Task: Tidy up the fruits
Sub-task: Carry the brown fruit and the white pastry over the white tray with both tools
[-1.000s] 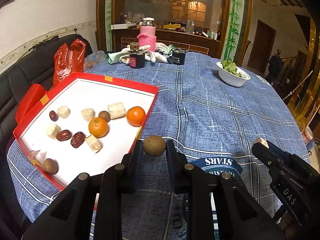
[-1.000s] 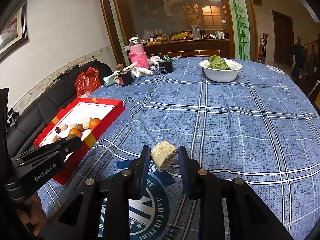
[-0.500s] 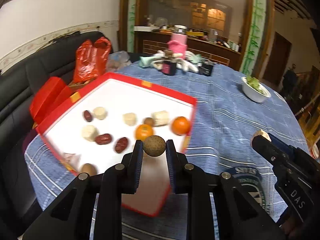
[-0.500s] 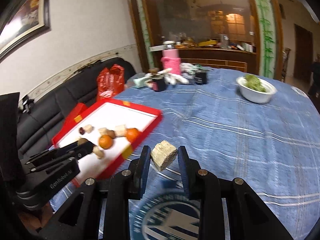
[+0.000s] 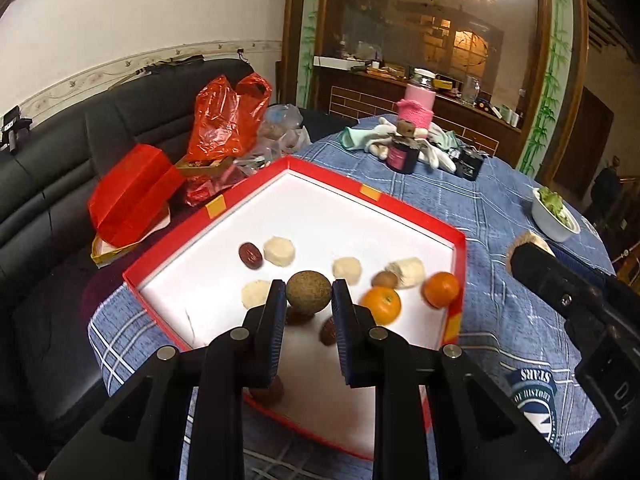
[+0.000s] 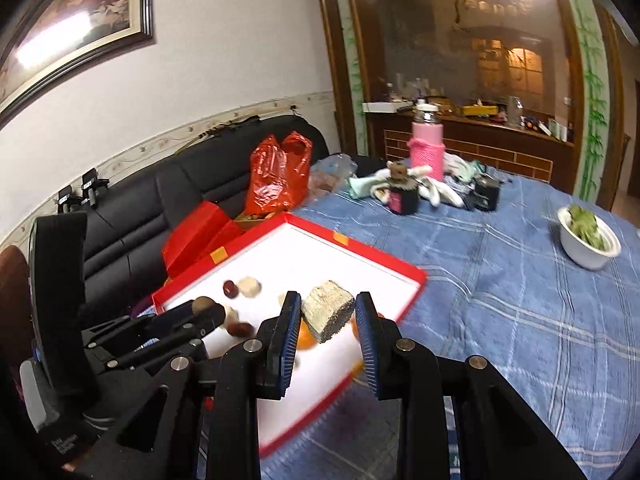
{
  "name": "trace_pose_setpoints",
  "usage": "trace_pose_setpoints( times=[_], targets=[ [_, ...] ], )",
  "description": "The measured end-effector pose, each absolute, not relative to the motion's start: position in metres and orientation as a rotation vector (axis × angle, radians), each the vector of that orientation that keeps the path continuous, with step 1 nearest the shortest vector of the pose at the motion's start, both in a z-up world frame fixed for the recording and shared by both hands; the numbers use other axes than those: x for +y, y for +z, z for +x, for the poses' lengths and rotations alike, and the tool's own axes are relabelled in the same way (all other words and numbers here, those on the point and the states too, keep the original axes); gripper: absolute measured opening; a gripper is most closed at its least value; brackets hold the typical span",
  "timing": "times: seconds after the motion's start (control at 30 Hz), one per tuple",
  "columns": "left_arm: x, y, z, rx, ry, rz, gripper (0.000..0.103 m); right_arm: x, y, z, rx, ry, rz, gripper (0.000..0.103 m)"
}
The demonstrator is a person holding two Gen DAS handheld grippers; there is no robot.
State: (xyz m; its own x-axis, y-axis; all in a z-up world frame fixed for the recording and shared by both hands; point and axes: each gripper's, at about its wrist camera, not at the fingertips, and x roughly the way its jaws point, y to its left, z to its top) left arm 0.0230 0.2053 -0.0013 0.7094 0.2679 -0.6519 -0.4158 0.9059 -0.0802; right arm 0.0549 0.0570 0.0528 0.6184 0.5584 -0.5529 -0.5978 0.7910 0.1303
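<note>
Left tongs [image 5: 309, 304]: I have them closed on a round brown fruit [image 5: 308, 291], both pads pressed against its sides, held above the near part of the red tray [image 5: 404, 208].
Right tongs [image 6: 327, 322]: I have them clamped on a pale cut chunk [image 6: 328, 315] with a rough dark face, over the tray's near right corner.
Red tray: sits at the left edge of the counter [image 6: 500, 280], on the blue checked cloth, white inside.
Inside the tray: two oranges [image 5: 381, 305] side by side near the right wall, a small brown fruit [image 5: 385, 279] and a pale roll [image 5: 406, 271] just behind them, three more pale pieces, and a dark red date [image 5: 250, 255] touching the far-left pale piece [image 5: 279, 250]. More dark fruit lies under my left tongs, partly hidden.
Each tongs from the other side: the right tongs show at the right edge of the left view; the left tongs show low on the left of the right view.
Far counter: white bowl [image 6: 588, 240] of greens at right; pink bottle [image 6: 427, 148], dark jar [image 6: 402, 196] and cloths at the back.
Beside the counter: black sofa [image 5: 80, 152] with a red plastic bag [image 5: 228, 116].
</note>
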Motion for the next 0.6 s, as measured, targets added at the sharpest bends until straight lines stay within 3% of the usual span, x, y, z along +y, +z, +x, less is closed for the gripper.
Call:
trace_pose_setpoints(
  times=[0.6],
  targets=[
    [0.243,-0.020,0.056,0.770,0.465,-0.225,0.021,0.115,0.015,0.110,0.769,0.709,-0.130,0.028]
  ],
)
